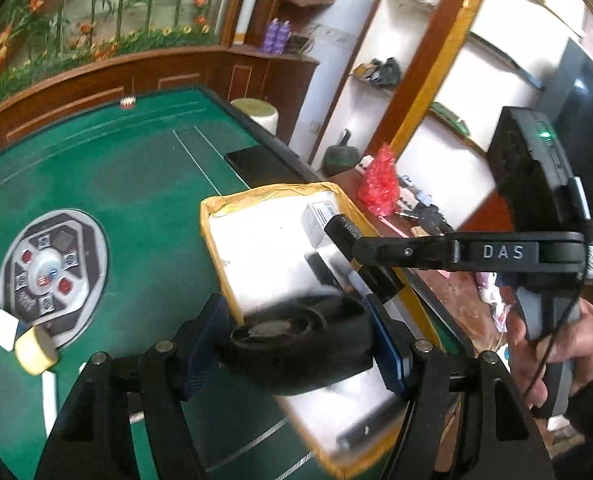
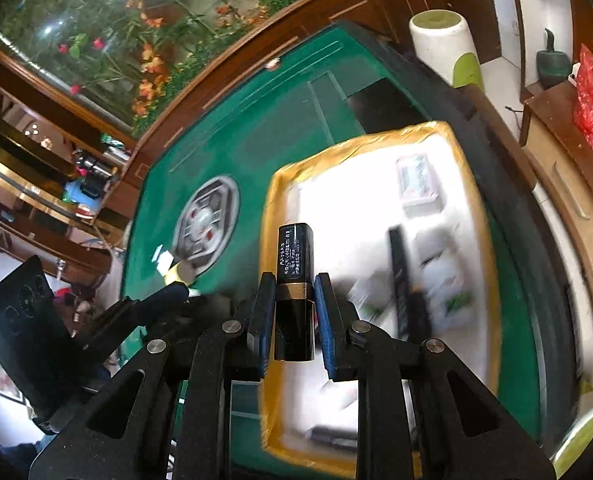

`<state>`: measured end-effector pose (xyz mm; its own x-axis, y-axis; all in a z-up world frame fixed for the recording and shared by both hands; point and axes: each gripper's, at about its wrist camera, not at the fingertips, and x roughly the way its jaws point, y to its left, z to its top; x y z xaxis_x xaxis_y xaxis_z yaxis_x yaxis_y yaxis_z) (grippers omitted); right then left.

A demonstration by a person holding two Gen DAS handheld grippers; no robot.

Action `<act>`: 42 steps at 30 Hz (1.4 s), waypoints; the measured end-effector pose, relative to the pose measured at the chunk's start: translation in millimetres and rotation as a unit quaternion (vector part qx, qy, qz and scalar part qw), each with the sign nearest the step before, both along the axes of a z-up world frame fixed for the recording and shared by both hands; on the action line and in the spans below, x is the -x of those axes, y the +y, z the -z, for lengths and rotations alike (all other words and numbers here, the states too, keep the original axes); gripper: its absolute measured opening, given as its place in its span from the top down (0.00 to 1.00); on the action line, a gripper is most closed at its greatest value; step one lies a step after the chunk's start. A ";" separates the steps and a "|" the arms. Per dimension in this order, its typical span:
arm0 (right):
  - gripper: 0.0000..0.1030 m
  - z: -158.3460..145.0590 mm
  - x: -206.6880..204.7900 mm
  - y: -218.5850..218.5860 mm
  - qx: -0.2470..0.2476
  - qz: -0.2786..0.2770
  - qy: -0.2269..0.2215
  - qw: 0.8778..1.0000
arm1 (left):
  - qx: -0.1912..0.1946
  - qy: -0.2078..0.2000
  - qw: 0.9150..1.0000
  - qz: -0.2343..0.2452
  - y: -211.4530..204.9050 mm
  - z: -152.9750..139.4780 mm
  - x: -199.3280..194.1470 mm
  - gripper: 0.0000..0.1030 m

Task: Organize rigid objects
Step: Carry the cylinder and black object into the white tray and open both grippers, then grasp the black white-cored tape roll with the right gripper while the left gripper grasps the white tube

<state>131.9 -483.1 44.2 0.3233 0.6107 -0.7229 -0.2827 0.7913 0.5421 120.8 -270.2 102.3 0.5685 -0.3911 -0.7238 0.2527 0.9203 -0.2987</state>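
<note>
The right hand-held gripper [image 2: 295, 312] is clamped on a black tube with a gold band [image 2: 294, 292], its blue pads [image 2: 323, 320] pressing the tube from both sides at the band; the tube stands upright between them, over the near left part of the white tray with the yellow rim [image 2: 270, 208]. The left hand-held gripper [image 1: 296, 344] is clamped on a round black object with a ring-shaped top [image 1: 296, 344], held above the tray's near left edge. A person's hand [image 1: 556, 344] grips the right tool's handle to the right of the tray. Inside the tray lie a small white box [image 2: 416, 184] and a blurred black bar [image 2: 404, 280]. The tray sits on the green counter [image 1: 96, 176], whose round centre panel [image 1: 52, 272] lies to the tray's left, with a yellow tape roll [image 1: 36, 350] just beside that panel.
</note>
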 end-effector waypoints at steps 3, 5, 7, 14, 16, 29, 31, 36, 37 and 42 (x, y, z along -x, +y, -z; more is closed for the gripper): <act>0.82 0.6 -26.7 -0.8 0.017 -0.014 -0.011 1.000 | -0.014 0.006 1.000 -0.004 -15.8 12.2 -28.5 0.33; 0.82 7.7 -42.7 1.8 0.031 -0.020 -0.014 0.999 | -0.021 0.018 1.000 -0.008 -23.2 21.0 -41.3 0.33; 0.82 20.6 -60.9 0.7 0.028 -0.026 0.009 0.999 | -0.026 0.026 0.999 -0.017 -30.1 30.2 -52.9 0.33; 0.82 51.7 -97.7 15.1 0.047 -0.063 0.031 0.996 | -0.055 0.040 0.997 -0.045 -43.8 50.0 -73.0 0.33; 0.82 56.7 -103.7 18.3 0.052 -0.067 0.035 0.996 | -0.069 0.050 0.995 -0.047 -46.2 55.2 -75.4 0.33; 0.81 48.9 -109.5 15.3 0.049 -0.077 0.029 0.995 | -0.062 0.047 0.995 -0.060 -45.9 33.4 -58.9 0.24; 0.80 42.2 -104.8 11.0 0.038 -0.075 0.024 0.996 | -0.056 0.039 0.995 -0.066 -42.0 20.7 -45.5 0.24; 0.80 24.8 -81.3 13.8 0.000 -0.099 0.016 0.995 | -0.037 0.021 0.995 -0.093 -16.0 -4.5 -3.7 0.25; 0.80 21.7 -75.1 18.0 -0.003 -0.107 0.013 0.994 | -0.034 0.020 0.994 -0.102 -4.4 -7.1 8.3 0.25; 0.77 8.3 -31.4 50.0 -0.014 -0.148 0.004 0.989 | -0.035 0.018 0.987 -0.159 68.6 -7.6 66.5 0.25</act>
